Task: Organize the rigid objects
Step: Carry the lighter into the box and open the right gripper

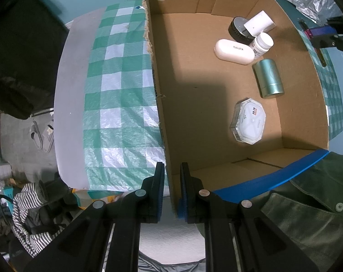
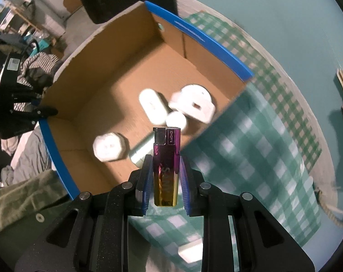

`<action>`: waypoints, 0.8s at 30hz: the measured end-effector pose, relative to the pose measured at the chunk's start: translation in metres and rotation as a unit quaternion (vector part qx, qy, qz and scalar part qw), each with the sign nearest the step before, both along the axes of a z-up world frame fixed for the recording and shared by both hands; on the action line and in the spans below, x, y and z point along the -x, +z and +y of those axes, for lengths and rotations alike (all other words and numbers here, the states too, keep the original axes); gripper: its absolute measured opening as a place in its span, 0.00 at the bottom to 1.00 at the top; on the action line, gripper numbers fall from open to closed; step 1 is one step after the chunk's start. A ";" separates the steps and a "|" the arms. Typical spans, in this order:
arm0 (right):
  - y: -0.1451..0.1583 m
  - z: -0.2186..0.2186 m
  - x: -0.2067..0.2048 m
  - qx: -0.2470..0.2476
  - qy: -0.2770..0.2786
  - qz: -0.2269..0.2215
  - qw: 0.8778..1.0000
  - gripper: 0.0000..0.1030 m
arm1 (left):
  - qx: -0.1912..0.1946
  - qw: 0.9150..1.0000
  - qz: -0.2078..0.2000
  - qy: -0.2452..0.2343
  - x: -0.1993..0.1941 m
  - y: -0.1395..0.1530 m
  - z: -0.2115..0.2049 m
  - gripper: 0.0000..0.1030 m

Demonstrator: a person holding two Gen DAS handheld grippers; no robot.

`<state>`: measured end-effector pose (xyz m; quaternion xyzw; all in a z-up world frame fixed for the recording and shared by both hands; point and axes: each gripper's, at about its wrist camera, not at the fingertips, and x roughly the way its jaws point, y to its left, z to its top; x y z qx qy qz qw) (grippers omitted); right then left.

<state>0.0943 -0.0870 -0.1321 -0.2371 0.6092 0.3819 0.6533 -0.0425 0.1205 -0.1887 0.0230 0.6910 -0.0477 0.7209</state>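
Cardboard box (image 1: 216, 86) wall being steadied in left tongs (image 1: 172, 172); right tongs (image 2: 164, 172) gripping lighter (image 2: 166, 165) for dropping inside, ahead

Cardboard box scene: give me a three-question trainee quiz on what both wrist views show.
1. True or false: the right tongs are shut on a lighter.
2. What do the left tongs clamp?
A. the teal tin
B. the box wall
C. the tablecloth
3. Fill in: the white case lies inside the ____.

Key:
1. True. The pads press the lighter's sides, and it is held above the checked cloth near the box.
2. B. The pads pinch the torn edge of the box; the teal tin lies untouched on the box floor.
3. box.
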 end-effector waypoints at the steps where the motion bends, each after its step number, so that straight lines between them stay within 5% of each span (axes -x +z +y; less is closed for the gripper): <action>1: -0.001 0.003 0.000 0.001 0.003 0.000 1.000 0.21 | 0.000 1.000 0.000 0.001 0.000 0.000 0.000 0.13; 24: -0.047 0.048 -0.002 0.031 0.022 0.016 0.999 0.22 | 0.001 1.000 -0.001 0.002 0.002 0.001 0.002 0.13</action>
